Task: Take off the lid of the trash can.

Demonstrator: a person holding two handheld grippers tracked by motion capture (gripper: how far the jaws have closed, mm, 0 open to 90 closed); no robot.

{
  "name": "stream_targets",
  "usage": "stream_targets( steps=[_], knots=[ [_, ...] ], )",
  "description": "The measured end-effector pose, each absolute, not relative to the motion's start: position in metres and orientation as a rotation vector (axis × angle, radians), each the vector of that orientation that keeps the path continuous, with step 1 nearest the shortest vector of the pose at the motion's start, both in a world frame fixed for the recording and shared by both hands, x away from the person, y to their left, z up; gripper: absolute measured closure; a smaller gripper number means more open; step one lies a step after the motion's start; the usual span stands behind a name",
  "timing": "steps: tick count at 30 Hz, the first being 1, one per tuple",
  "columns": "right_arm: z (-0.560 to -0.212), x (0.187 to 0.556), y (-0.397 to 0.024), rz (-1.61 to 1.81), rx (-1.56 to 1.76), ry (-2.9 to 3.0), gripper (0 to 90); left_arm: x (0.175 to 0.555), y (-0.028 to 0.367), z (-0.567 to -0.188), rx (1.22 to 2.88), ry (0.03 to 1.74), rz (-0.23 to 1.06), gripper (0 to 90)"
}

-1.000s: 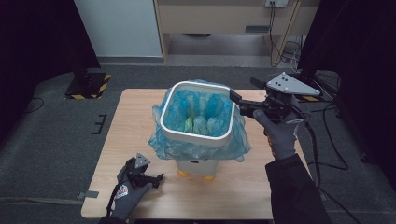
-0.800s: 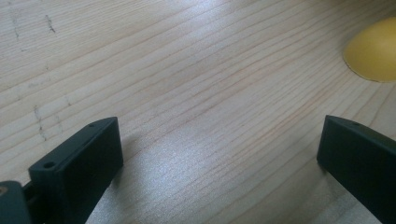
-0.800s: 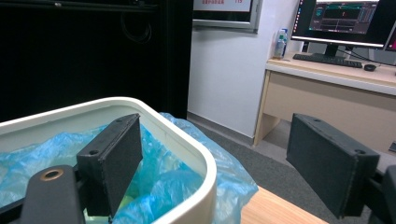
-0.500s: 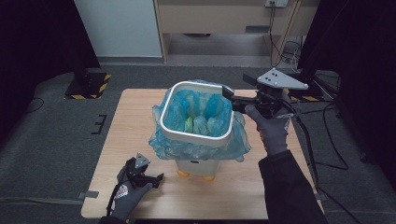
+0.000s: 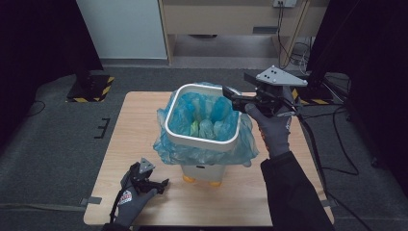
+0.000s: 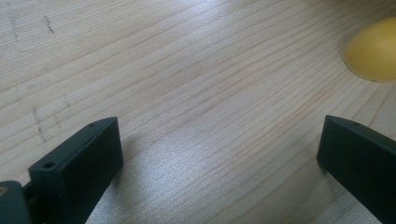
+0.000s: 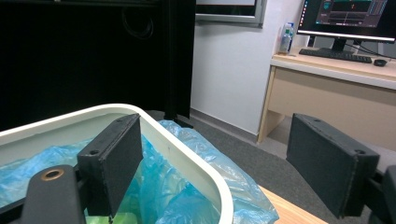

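On left glove (image 5: 129,199), unreadable red-white logo (image 5: 126,197)

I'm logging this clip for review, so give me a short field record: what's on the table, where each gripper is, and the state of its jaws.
Surface: wooden table
Main thing: white bin with a white rim, lined with a blue bag whose edge hangs outside
Bin contents: blue bag folds and something green, unclear
Bin feet: yellow, one seen in the left gripper view
Right gripper: at the bin's far right rim, jaws open, one on each side of the rim
Left gripper: low over the table's near left, jaws open, holding nothing
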State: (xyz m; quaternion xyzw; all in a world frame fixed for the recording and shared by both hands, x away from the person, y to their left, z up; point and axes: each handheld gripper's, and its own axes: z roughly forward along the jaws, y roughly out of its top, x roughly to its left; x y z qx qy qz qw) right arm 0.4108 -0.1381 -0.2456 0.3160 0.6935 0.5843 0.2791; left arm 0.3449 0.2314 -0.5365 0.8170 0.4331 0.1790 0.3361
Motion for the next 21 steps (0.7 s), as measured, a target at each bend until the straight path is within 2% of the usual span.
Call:
stream_targets(
  steps=[21],
  knots=[
    [-0.248, 0.422, -0.115, 1.526, 0.825, 1.929, 20.2, 0.345, 0.231, -0.536, 2.131, 1.128, 0.466, 0.0]
  ],
)
